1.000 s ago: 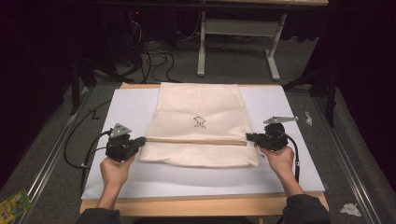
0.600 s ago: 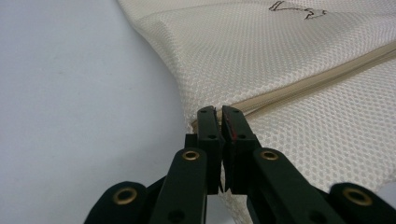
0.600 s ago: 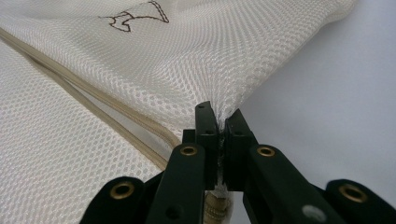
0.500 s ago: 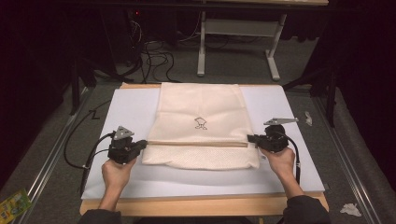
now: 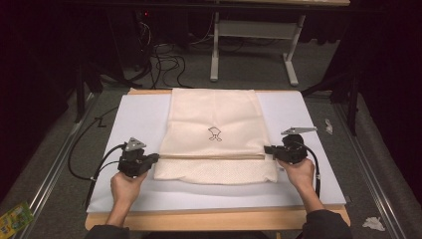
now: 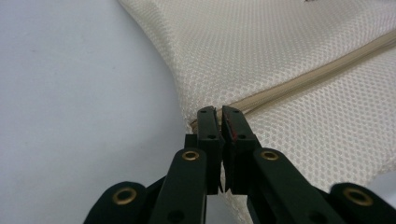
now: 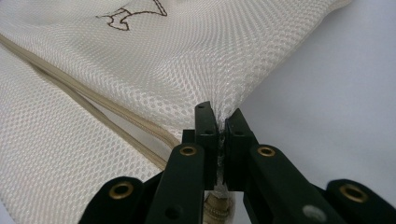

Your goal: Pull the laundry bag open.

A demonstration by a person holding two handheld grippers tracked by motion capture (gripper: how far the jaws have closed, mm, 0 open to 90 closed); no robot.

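A cream mesh bag (image 5: pixel 214 114) with a small dark emblem (image 5: pixel 215 133) lies flat on the white board (image 5: pixel 134 117). A beige zipper (image 5: pixel 214 156) runs across the bag near its front. My left gripper (image 5: pixel 155 157) is shut on the bag's left edge at the zipper end. In the left gripper view, the gripper (image 6: pixel 219 116) pinches the mesh (image 6: pixel 289 46) beside the zipper (image 6: pixel 317 70). My right gripper (image 5: pixel 266 149) is shut on the bag's right edge. In the right gripper view, the gripper (image 7: pixel 222 121) grips the mesh (image 7: pixel 187 56) just right of the zipper (image 7: pixel 93 100).
The board rests on a wooden table (image 5: pixel 214 220) whose front edge is close to the person's wrists. Beyond it are floor cables (image 5: pixel 164 55) and a white desk frame (image 5: pixel 254 35). A green packet (image 5: pixel 12 219) and crumpled paper (image 5: pixel 373 224) lie on the floor.
The bag has slid slightly toward the person. My left gripper came a little nearer the front edge with it; the right gripper stayed almost still.
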